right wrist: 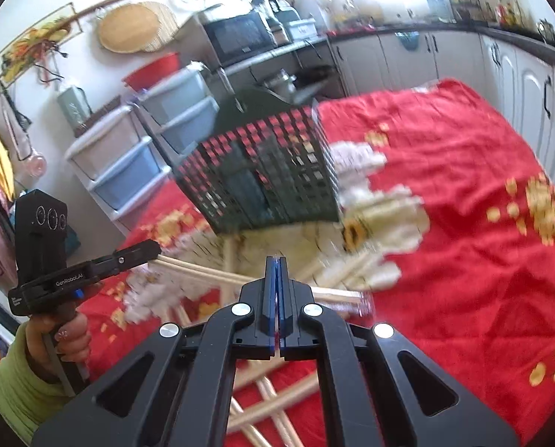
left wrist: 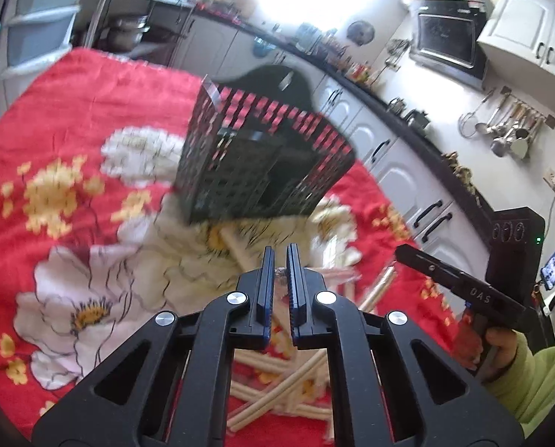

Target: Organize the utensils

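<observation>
A black mesh utensil basket (left wrist: 262,160) stands on the red floral cloth; it also shows in the right wrist view (right wrist: 262,182). Several pale wooden chopsticks (left wrist: 277,391) lie scattered on the cloth before it, also under my right gripper (right wrist: 273,398). My left gripper (left wrist: 280,260) is nearly shut on a thin clear-wrapped item, hard to make out; in the right wrist view it (right wrist: 154,251) holds a pair of chopsticks (right wrist: 203,272). My right gripper (right wrist: 276,264) is shut, with a thin pale sliver between its pads. The right gripper shows in the left view (left wrist: 400,251).
The table carries a red cloth with white and yellow flowers (left wrist: 72,186). Kitchen cabinets and a dark counter (left wrist: 407,130) run behind, with plastic drawers (right wrist: 136,156) to the left. The views are motion-blurred.
</observation>
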